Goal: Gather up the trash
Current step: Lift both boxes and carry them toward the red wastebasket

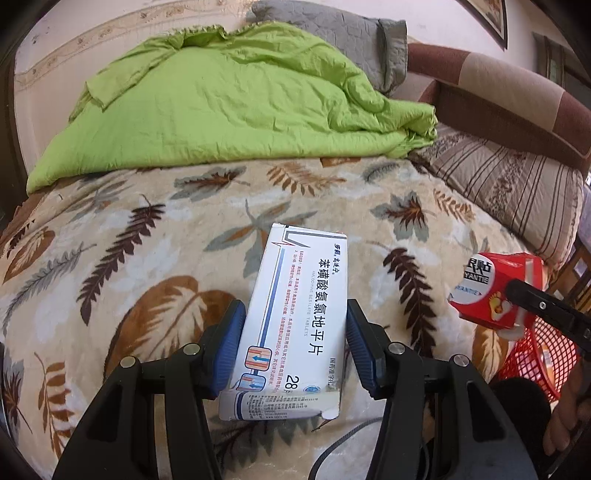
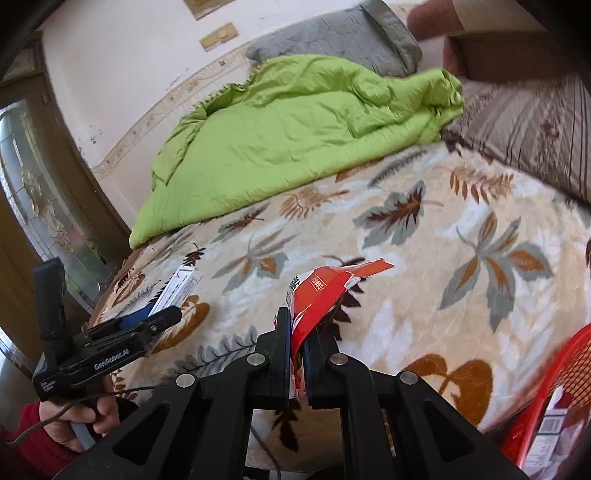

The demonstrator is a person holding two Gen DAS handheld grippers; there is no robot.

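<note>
My left gripper [image 1: 295, 325] is shut on a white medicine box [image 1: 299, 314] with blue and red print, held above the leaf-patterned blanket. Its blue pads press both long sides of the box. My right gripper [image 2: 297, 332] is shut on a torn, flattened red carton [image 2: 317, 299], which sticks up and forward between the fingers. In the left wrist view that red carton [image 1: 491, 291] hangs at the far right, over a red mesh basket [image 1: 535, 358]. The left gripper [image 2: 147, 321] with the white box [image 2: 181, 288] shows at the left of the right wrist view.
A leaf-patterned blanket [image 1: 147, 258] covers the bed. A crumpled green quilt [image 1: 221, 110] lies at the back, with a grey pillow [image 1: 332, 29] behind and a striped pillow [image 1: 509, 184] to the right. The red basket [image 2: 554, 387] holds other boxes. A person's hand [image 2: 81, 417] grips the left handle.
</note>
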